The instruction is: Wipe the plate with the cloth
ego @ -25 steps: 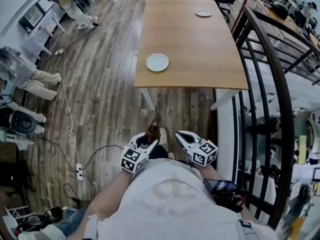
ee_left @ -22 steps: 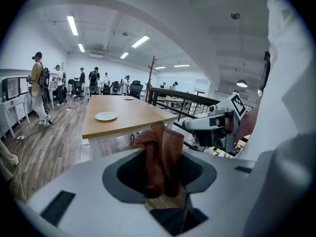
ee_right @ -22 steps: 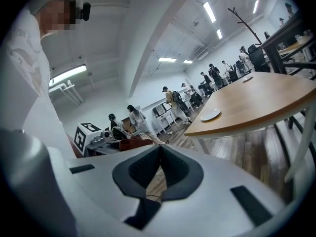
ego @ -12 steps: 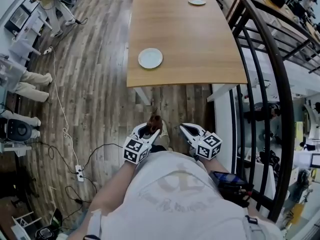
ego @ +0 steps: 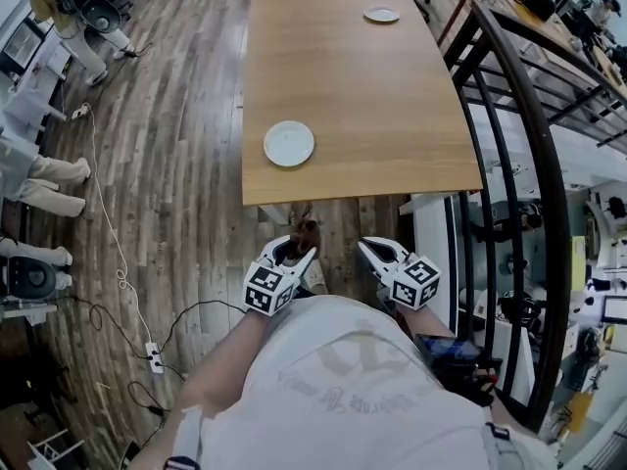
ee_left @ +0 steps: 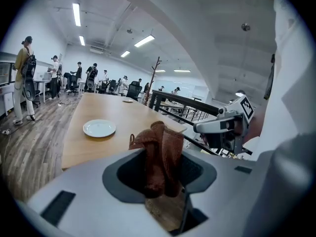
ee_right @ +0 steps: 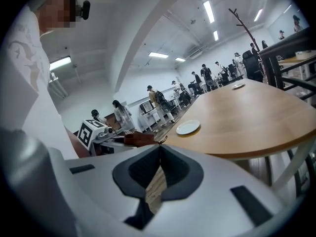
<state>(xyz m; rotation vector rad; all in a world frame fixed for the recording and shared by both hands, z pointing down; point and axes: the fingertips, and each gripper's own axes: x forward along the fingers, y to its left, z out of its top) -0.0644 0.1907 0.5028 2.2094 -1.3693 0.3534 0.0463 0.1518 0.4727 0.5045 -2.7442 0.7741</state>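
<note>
Looking down in the head view, a person in a white shirt stands short of a wooden table. A white plate sits near the table's closest edge. The left gripper and right gripper hover before the table. Left gripper view: jaws clenched on a brown cloth. Right gripper view: jaws pressed together, empty.

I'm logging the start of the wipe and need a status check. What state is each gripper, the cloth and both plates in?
Left gripper: shut on the cloth.
Right gripper: shut, nothing between its jaws.
Cloth: bunched, sticking up from the left jaws.
Near plate: flat on the table, empty, untouched.
Far plate: flat at the table's far end.
</note>
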